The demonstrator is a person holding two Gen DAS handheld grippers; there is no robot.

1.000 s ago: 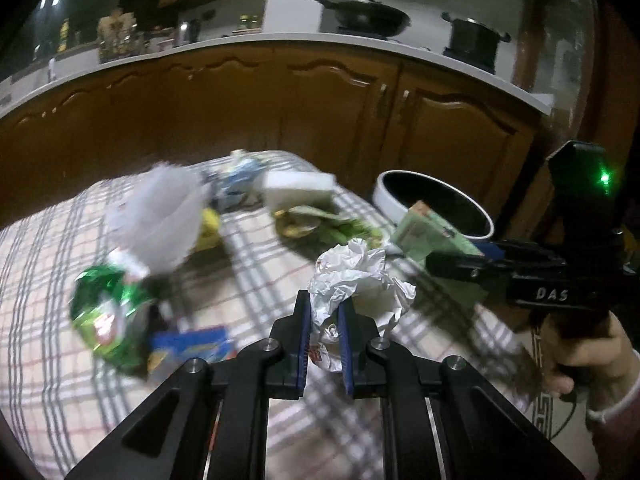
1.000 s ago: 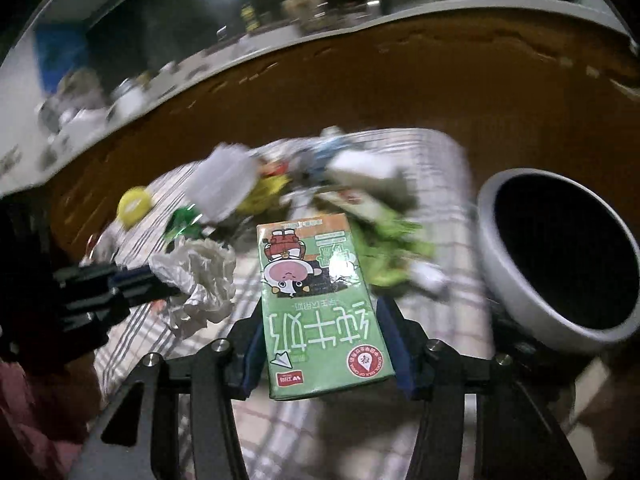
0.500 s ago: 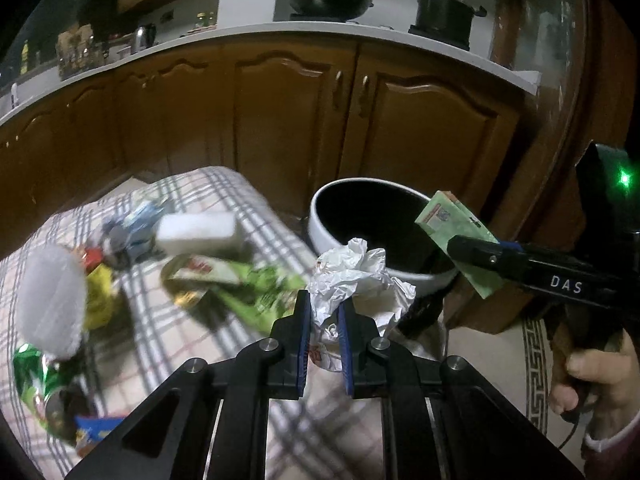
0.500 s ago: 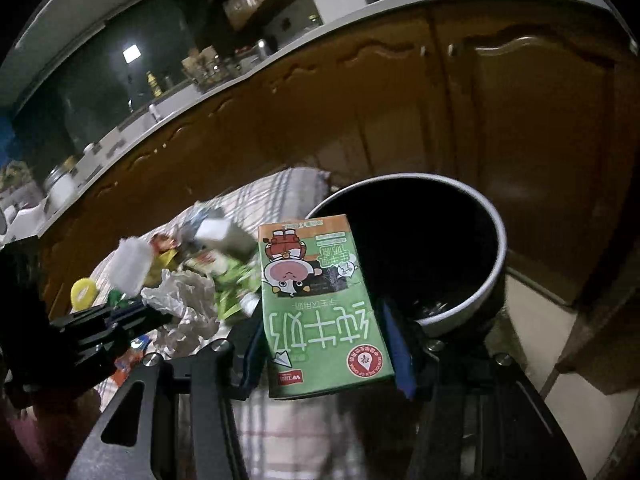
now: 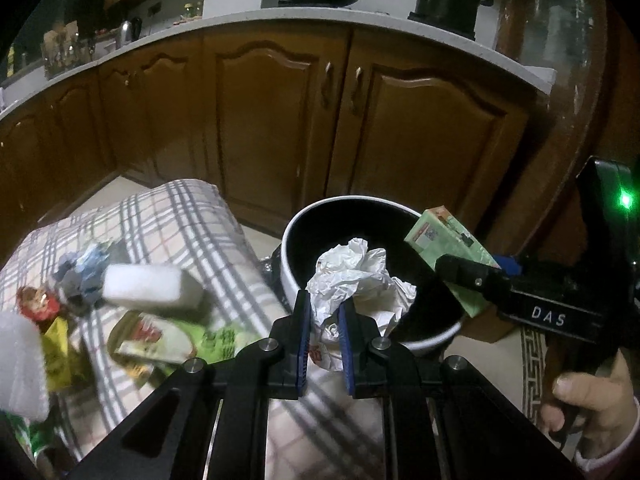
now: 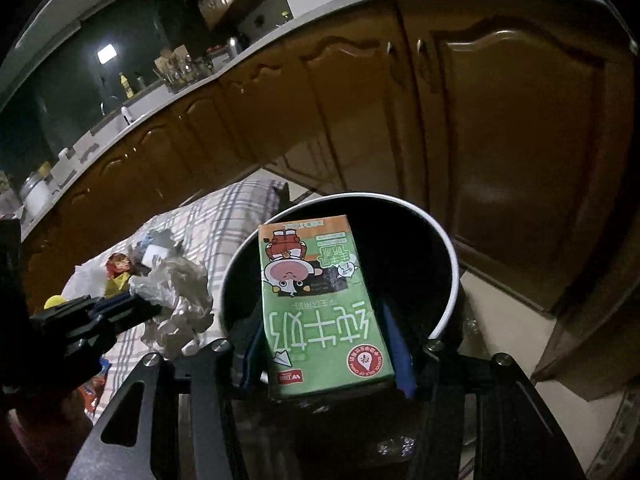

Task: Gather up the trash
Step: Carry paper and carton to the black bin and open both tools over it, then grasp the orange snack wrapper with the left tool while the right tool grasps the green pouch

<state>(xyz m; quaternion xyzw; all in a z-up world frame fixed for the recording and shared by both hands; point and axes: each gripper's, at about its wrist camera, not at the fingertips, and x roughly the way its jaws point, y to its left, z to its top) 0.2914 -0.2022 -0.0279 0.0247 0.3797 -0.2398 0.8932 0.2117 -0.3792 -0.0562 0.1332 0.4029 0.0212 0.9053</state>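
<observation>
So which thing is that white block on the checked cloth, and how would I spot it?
Start at the checked cloth left of the round bin. Near its middle lies a white foam block, just beyond a green wrapper. It is the only plain, straight-edged piece; the litter around it is crumpled or printed.

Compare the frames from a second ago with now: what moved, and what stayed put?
Both grippers swung off the table toward the white-rimmed black bin. The left gripper now holds its crumpled white paper wad at the rim; the right gripper holds its green milk carton over the opening. Neither load was let go. The table litter stayed put.
</observation>
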